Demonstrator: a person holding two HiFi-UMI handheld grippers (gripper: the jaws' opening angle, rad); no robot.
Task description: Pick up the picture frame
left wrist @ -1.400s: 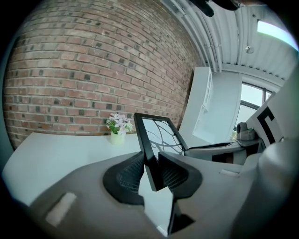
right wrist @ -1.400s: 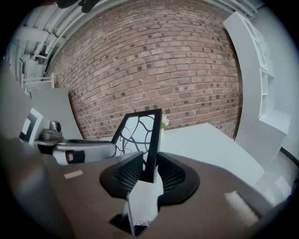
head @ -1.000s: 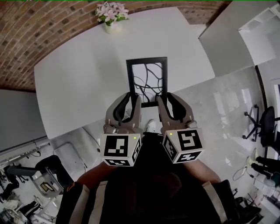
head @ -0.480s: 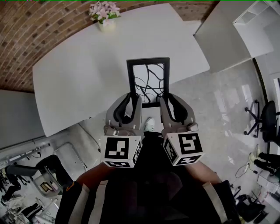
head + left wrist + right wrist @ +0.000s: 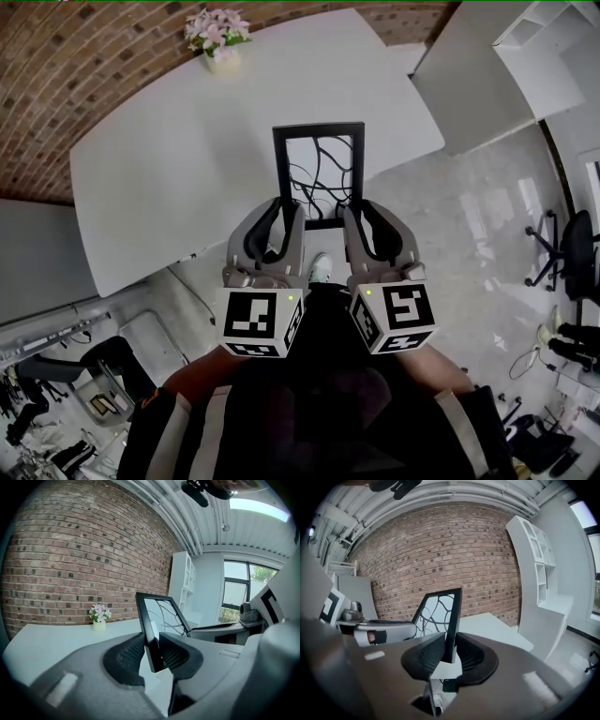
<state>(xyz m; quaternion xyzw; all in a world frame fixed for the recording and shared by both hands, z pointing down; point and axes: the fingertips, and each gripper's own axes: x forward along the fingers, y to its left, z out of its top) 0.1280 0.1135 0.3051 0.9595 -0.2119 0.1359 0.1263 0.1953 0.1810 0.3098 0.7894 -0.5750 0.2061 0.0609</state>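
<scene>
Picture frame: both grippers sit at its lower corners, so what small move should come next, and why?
Probably wait a moment before lifting. The right gripper is closing its jaws on the picture frame at one lower corner, while the left gripper already clamps the other; raising it before both grips are firm could let the frame twist.

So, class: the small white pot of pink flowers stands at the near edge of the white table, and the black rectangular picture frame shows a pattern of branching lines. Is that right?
Not quite. The small white pot of pink flowers stands at the far edge of the white table, by the red brick wall, as the head view shows. The black rectangular picture frame does show branching lines.
</scene>
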